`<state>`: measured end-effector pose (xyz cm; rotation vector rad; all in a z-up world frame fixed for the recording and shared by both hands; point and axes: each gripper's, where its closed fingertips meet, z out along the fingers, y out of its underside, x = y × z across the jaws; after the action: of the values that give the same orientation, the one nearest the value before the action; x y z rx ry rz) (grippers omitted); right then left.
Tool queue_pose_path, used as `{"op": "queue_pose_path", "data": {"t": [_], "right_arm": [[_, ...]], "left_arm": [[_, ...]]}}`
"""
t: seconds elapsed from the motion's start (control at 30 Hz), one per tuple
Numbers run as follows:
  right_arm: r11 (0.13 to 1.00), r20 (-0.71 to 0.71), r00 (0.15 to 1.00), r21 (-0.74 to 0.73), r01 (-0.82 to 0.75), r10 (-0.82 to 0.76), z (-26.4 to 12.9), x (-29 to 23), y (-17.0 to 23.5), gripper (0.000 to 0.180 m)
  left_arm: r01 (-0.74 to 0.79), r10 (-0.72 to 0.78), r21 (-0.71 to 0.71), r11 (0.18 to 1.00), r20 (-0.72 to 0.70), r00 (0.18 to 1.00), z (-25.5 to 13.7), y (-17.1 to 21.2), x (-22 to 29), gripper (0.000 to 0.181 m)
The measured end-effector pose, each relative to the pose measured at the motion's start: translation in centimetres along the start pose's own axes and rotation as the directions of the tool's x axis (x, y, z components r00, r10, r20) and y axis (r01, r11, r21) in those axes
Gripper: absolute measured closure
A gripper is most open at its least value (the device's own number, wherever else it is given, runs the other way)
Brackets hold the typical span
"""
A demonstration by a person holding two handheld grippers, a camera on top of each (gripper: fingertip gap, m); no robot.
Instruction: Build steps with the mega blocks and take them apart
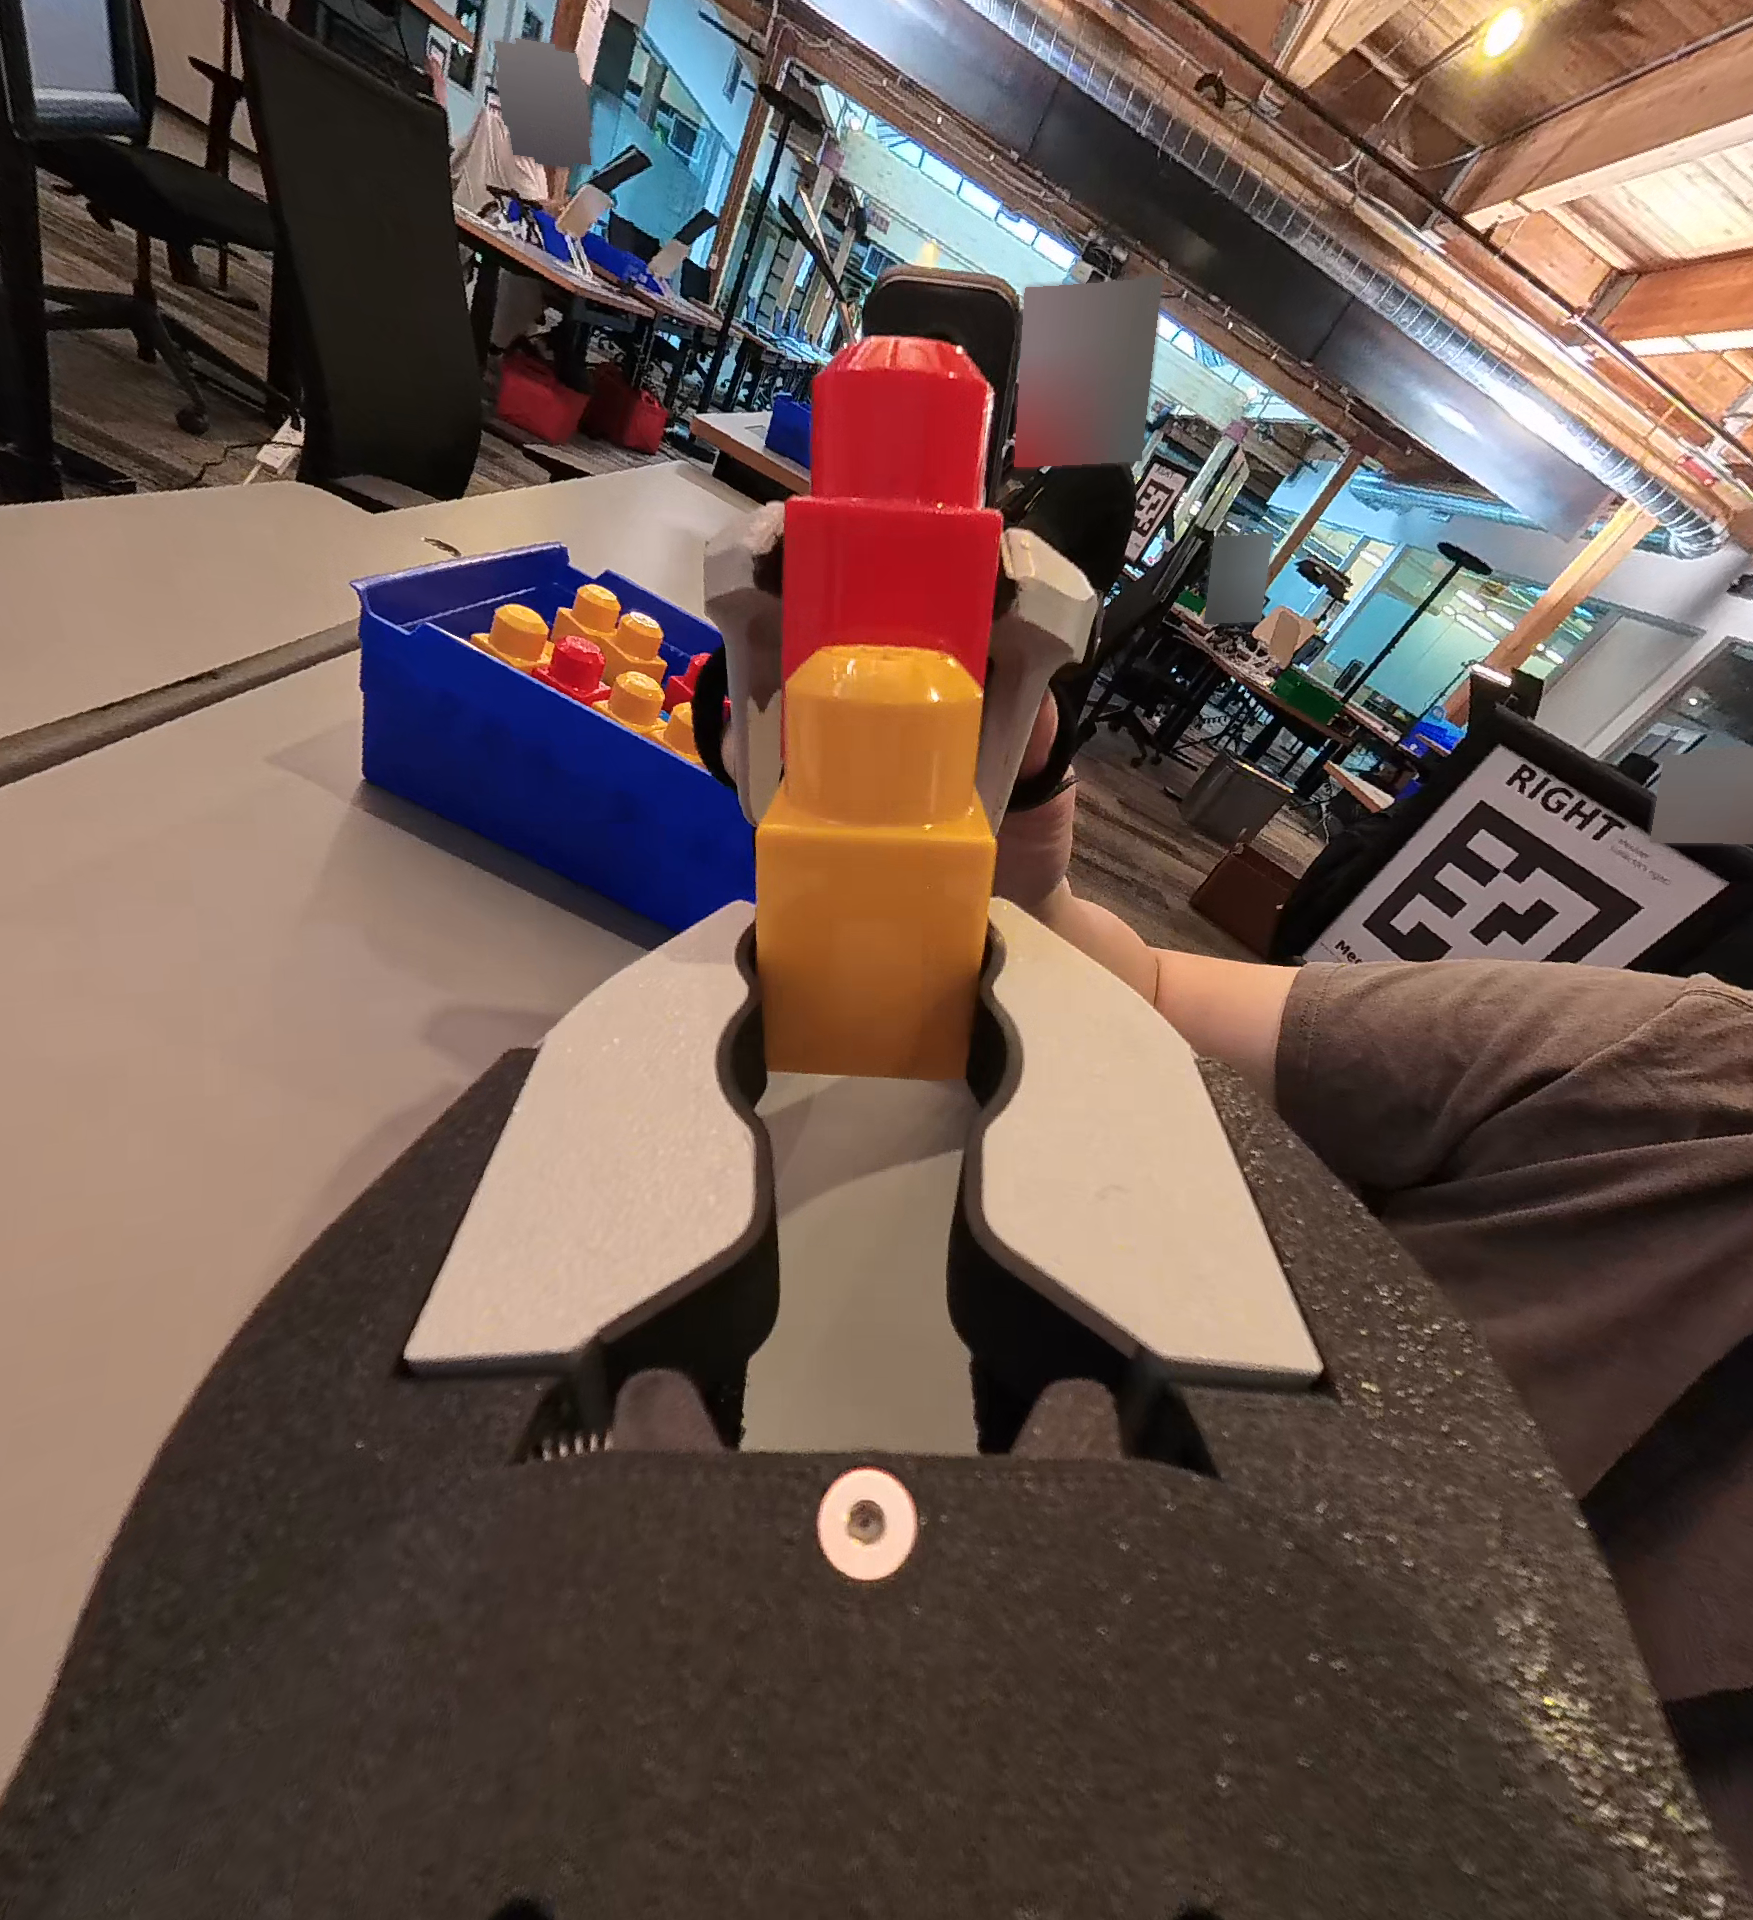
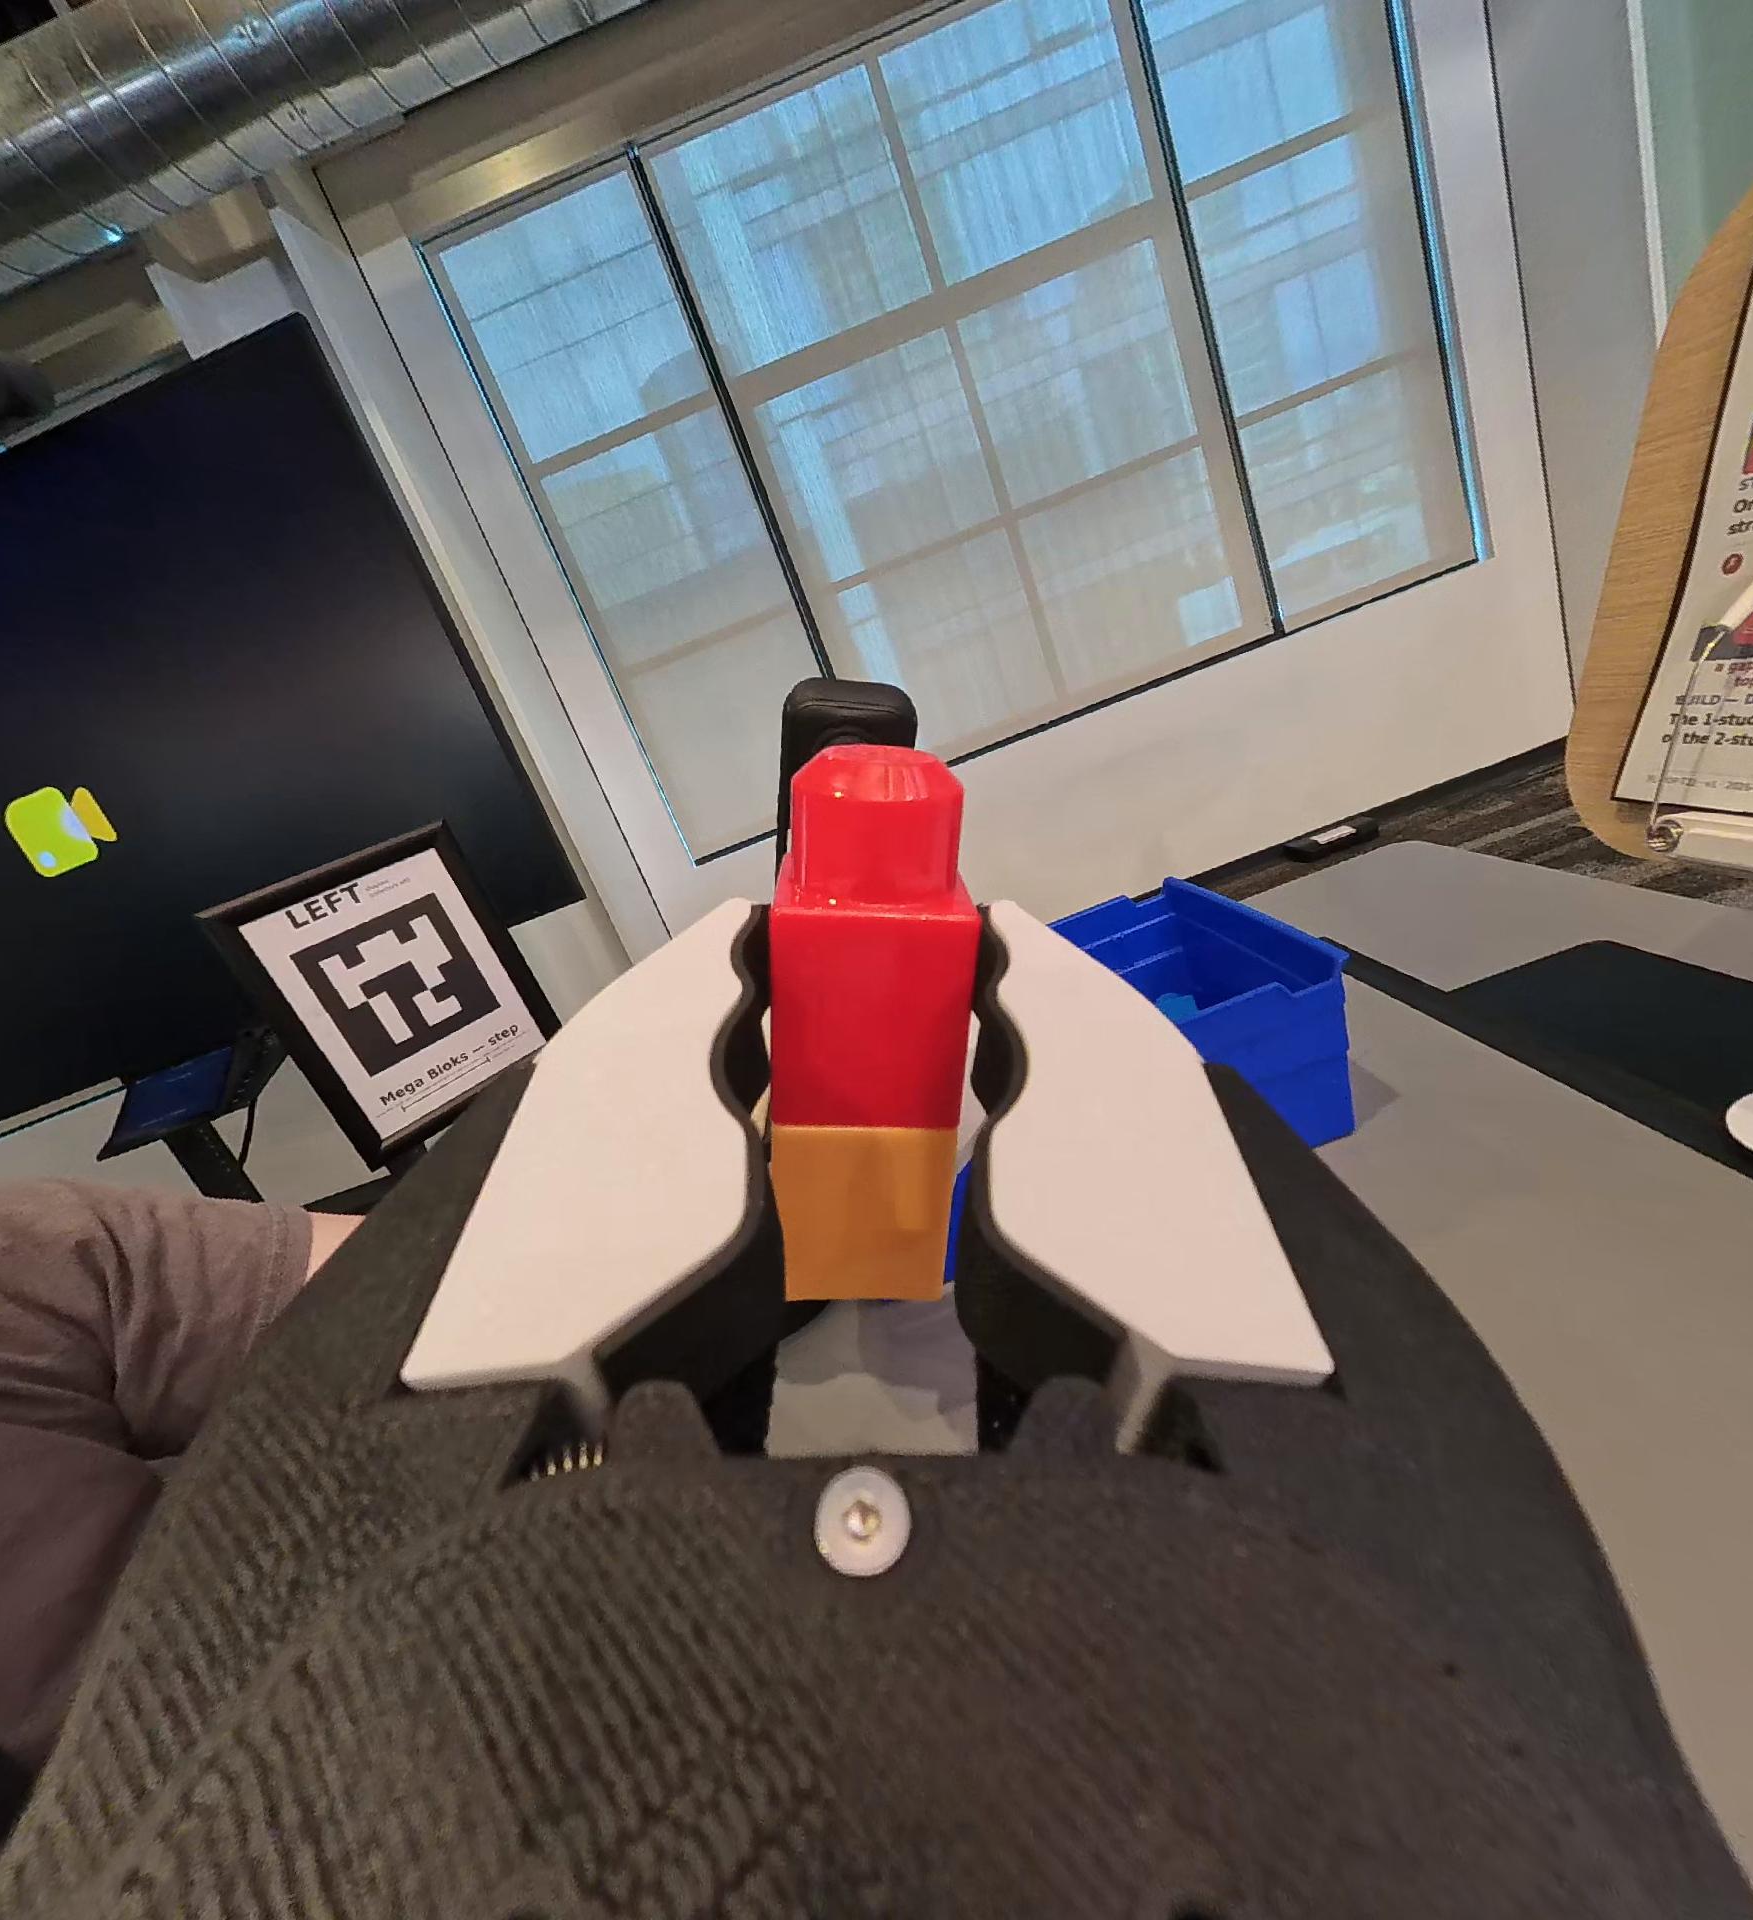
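Many spare blocks [image 1: 597, 649] (left view only)

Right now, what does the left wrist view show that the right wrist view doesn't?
Only the left wrist view: the blue plastic bin of loose orange and red blocks, and the right gripper seen from outside, clamped on the red block.

Only the right wrist view: the other blue plastic bin, a dark wall screen and a gridded window.

Both: the red plastic block stacked with the orange plastic block, which the left gripper grips, and the grey table.
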<state>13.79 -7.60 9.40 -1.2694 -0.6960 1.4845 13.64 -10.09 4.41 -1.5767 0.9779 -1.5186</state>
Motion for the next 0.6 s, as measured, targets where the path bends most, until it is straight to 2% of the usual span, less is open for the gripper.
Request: {"op": "queue_pose_path", "data": {"t": [0.13, 0.23, 0.33, 0.37, 0.5, 0.6], "right_arm": [[1.000, -0.001, 1.000, -0.009, 0.001, -0.001, 0.1, 0.1, 0.1, 0.142], [0.993, -0.002, 1.000, -0.118, 0.025, -0.026, 0.0, -0.1, 0.0, 0.142], [0.972, -0.042, 0.989, -0.196, 0.131, -0.142, -1.4, -0.5, -1.7, 0.122], [0.960, -0.051, 0.984, -0.234, 0.152, -0.168, -2.1, -0.5, -2.1, 0.122], [0.883, -0.023, 0.983, -0.443, 0.153, -0.182, -4.5, -0.6, -0.7, 0.122], [0.786, -0.008, 0.984, -0.603, 0.136, -0.176, -5.7, -0.4, 2.0, 0.122]], "left_arm": [[0.000, 0.000, -0.012, 1.000, -0.005, 1.000, -0.1, 0.2, -0.1, 0.145], [-0.003, 0.003, -0.003, 1.000, -0.036, 0.999, -0.1, -0.1, 0.1, 0.145], [-0.043, 0.040, -0.093, 0.995, -0.032, 0.999, -0.1, 1.1, 0.1, 0.144], [-0.076, 0.075, -0.143, 0.987, -0.006, 0.997, 0.0, 1.8, -0.2, 0.144], [-0.170, 0.199, -0.331, 0.928, 0.057, 0.978, 0.5, 4.7, -1.5, 0.144], [-0.182, 0.213, -0.357, 0.916, 0.049, 0.976, 1.2, 5.4, -1.4, 0.144]]}}
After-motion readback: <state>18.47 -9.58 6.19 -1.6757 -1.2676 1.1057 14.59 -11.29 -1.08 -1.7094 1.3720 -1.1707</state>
